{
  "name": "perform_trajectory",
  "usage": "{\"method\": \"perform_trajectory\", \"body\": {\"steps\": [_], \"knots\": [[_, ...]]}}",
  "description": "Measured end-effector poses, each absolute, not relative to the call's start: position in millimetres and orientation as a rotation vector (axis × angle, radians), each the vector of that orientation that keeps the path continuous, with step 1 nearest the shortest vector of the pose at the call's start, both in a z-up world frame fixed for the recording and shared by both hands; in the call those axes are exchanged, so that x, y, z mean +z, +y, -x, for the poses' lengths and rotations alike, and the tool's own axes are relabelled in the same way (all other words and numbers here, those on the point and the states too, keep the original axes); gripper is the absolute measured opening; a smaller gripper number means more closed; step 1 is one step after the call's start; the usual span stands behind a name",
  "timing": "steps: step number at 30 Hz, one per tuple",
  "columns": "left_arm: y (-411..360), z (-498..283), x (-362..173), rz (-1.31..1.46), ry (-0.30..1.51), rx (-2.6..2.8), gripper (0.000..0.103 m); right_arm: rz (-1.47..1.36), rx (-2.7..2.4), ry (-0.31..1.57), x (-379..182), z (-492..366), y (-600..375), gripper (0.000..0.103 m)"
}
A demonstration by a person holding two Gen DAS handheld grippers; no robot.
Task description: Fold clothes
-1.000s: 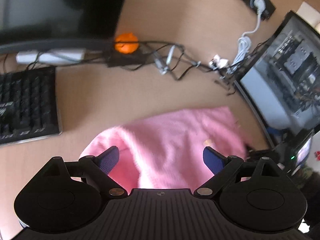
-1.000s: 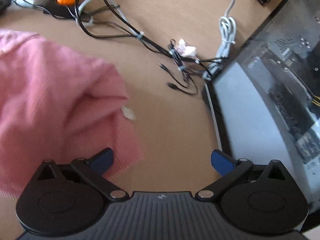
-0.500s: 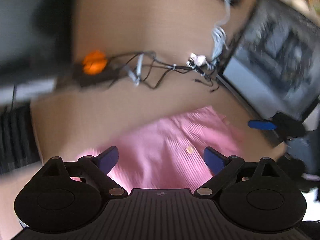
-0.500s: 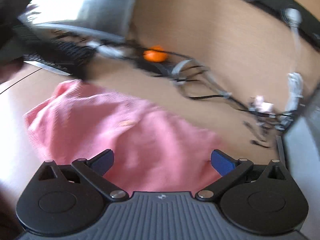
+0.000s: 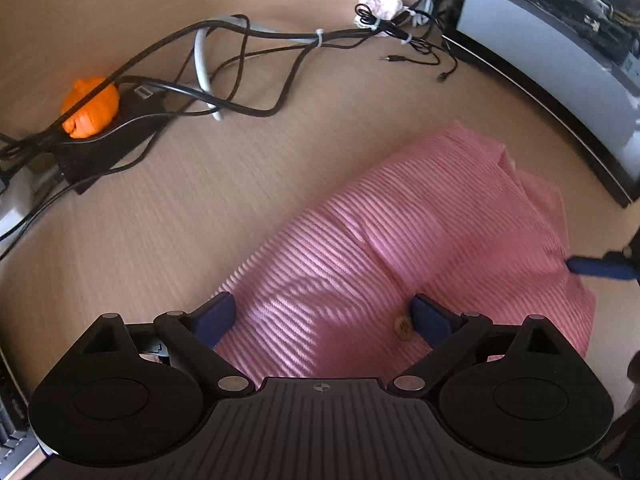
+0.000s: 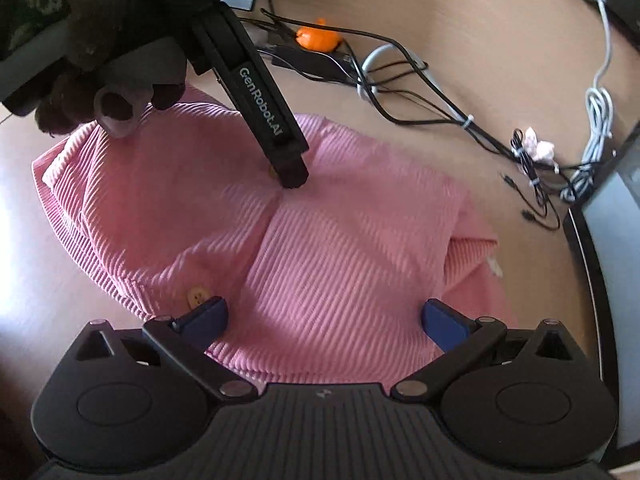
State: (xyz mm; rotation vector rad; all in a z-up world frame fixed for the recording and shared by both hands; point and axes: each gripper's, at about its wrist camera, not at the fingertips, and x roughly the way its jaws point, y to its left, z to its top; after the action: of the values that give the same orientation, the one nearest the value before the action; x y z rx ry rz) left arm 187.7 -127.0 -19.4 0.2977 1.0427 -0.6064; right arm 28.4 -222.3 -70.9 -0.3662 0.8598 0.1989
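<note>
A pink ribbed garment [image 5: 420, 240] with a wooden button [image 5: 403, 326] lies bunched on the wooden desk. My left gripper [image 5: 324, 316] is open, low over the garment's near edge, with cloth between its blue pads. From the right edge a blue finger of the right gripper [image 5: 600, 268] touches the cloth. In the right wrist view the garment [image 6: 340, 248] fills the middle, a button [image 6: 196, 296] by the left pad. My right gripper [image 6: 326, 316] is open over its near hem. A gloved hand [image 6: 92, 52] holds the left gripper, one finger [image 6: 280, 148] pressing a crease.
Tangled black cables [image 5: 240, 72], a black hub [image 5: 108, 140] and an orange lump [image 5: 90, 108] lie behind the garment. A monitor [image 5: 560, 60] borders the right side, with a crumpled tissue [image 5: 380, 2] near it. A white cable [image 6: 600, 100] hangs at the back right.
The right gripper swung left from the desk beside the monitor to sit over the garment. The left gripper dropped closer onto the cloth. Both stayed open.
</note>
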Motion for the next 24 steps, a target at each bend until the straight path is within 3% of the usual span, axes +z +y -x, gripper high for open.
{"method": "perform_trajectory", "body": {"steps": [10,19,24], "knots": [[-54.0,-165.8,23.5,-0.088,0.958,-0.564,0.097,0.201,0.201,0.771,-23.3,-33.3,-240.6,0.103],[-20.6,-110.0,0.4,-0.177,1.012,-0.493,0.097,0.408,0.207,0.797,-74.3,-53.0,-198.0,0.103],[-1.5,-97.1,-7.2,0.014,1.046,-0.543,0.097,0.384,0.198,0.805,-77.2,-54.9,-198.7,0.103]]}}
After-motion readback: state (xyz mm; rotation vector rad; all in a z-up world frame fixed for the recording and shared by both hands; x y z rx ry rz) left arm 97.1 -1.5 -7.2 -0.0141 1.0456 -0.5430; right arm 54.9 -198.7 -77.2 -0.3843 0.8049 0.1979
